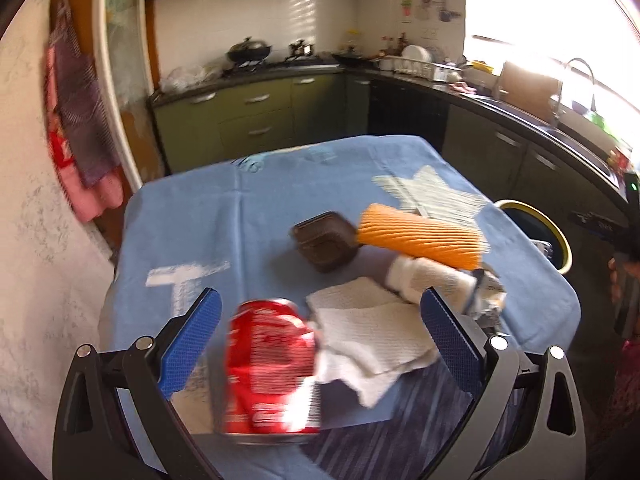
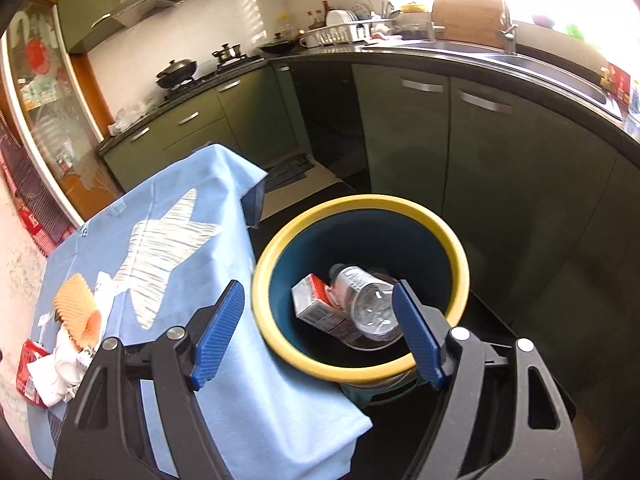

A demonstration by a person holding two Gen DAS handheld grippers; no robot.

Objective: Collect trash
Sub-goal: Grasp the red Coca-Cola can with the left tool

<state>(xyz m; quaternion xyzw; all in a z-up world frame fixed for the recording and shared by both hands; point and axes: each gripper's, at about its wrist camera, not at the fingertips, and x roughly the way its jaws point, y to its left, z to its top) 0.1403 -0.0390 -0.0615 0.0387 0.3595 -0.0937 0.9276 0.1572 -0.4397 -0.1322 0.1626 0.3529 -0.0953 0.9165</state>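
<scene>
1. The can [image 1: 272, 364] is crumpled, glossy red metal.
2. At its 3 o'clock, the napkin [image 1: 372, 332] is soft, matt white paper.
3. The tablecloth [image 1: 256, 216] is matt blue cloth.
4. The bin [image 2: 360, 204] is smooth plastic.
5. In it, the bottle [image 2: 368, 304] is clear, shiny plastic.

Blue-clothed table [image 1: 192, 216] bears red can [image 1: 272, 364], napkins [image 1: 372, 328], brown box [image 1: 326, 240]

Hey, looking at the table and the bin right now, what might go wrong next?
1. The crushed red can sits between the open left tongs with the paper towel touching it; closing might snag the towel too.
2. The bin stands right beside the table's hanging blue cloth; catching the cloth could drag the trash off.
</scene>
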